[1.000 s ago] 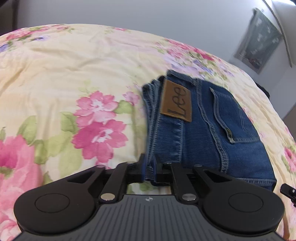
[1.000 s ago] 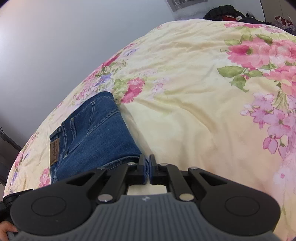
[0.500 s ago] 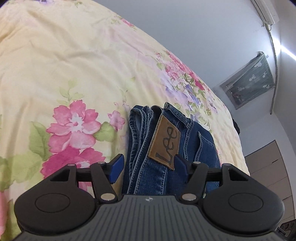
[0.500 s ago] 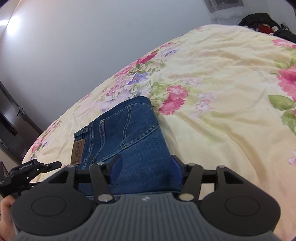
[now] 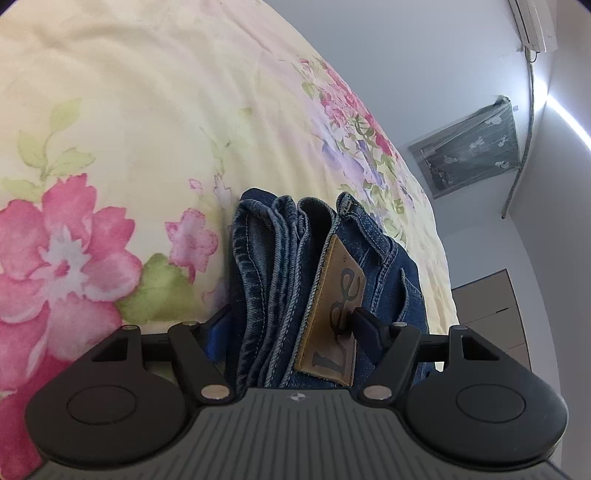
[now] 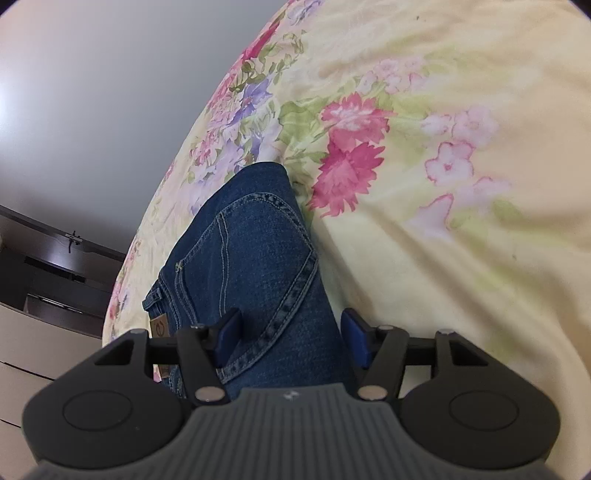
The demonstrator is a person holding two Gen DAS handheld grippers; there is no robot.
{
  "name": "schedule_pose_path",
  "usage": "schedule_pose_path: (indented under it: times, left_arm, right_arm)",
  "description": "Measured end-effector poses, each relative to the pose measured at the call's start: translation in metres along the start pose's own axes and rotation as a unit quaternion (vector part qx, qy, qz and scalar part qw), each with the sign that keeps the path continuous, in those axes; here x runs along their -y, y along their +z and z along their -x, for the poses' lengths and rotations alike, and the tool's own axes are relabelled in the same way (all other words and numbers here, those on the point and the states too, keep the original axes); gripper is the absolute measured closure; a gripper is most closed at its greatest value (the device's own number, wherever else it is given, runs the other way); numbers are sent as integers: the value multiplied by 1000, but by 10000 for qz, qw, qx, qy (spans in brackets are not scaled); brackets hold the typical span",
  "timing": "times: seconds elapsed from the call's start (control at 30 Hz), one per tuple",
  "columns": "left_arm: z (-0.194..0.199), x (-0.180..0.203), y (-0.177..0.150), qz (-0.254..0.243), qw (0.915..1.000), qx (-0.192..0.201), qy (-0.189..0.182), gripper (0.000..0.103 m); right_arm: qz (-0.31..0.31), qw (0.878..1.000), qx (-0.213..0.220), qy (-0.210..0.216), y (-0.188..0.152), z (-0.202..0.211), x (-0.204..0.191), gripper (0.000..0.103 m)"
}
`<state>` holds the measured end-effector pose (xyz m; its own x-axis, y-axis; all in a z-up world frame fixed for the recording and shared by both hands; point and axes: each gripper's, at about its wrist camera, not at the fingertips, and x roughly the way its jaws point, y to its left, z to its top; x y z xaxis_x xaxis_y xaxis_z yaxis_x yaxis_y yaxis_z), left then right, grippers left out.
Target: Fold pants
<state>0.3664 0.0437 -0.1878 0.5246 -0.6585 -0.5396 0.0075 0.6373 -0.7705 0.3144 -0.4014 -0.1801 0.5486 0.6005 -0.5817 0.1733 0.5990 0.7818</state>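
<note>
The folded blue jeans [image 5: 273,266] lie as a compact stack on a floral yellow bedspread [image 5: 129,129]. Seen from the left wrist, the layered waistband edges and a brown leather Lee patch [image 5: 336,302] face me. My left gripper [image 5: 291,325] straddles that end. Its jaws are opening with the stack between them, and the right fingertip rests at the patch. From the right wrist I see the jeans [image 6: 251,251] with a back pocket on top. My right gripper [image 6: 291,332] stands open astride this fold end, its left pad over the denim and its right pad beside the edge.
The bedspread [image 6: 461,240] stretches wide around the jeans. Beyond the bed are a grey wall, a covered window [image 5: 469,147], an air conditioner [image 5: 535,22], a wooden cabinet [image 5: 487,306], and dark furniture [image 6: 48,269] over pale drawers [image 6: 37,350].
Both grippers went from shut to open and moved forward and down over the folded jeans. Each now has an end of the stack between its fingers.
</note>
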Motion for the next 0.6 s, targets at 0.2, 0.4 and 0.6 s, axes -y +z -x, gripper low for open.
schedule_pose_path:
  times: [0.2, 0.4, 0.6]
  left_arm:
    - [-6, 1, 2, -100, 9999, -40, -45, 28]
    - [-4, 3, 3, -88, 9999, -66, -19, 41]
    - [-3, 6, 3, -81, 10000, -25, -10, 53]
  right_arm:
    - [-123, 9988, -346, 316, 19, -22, 5, 50]
    - [123, 9990, -426, 93, 25, -30, -9, 62]
    - [340, 9985, -375, -201, 23, -29, -23, 68]
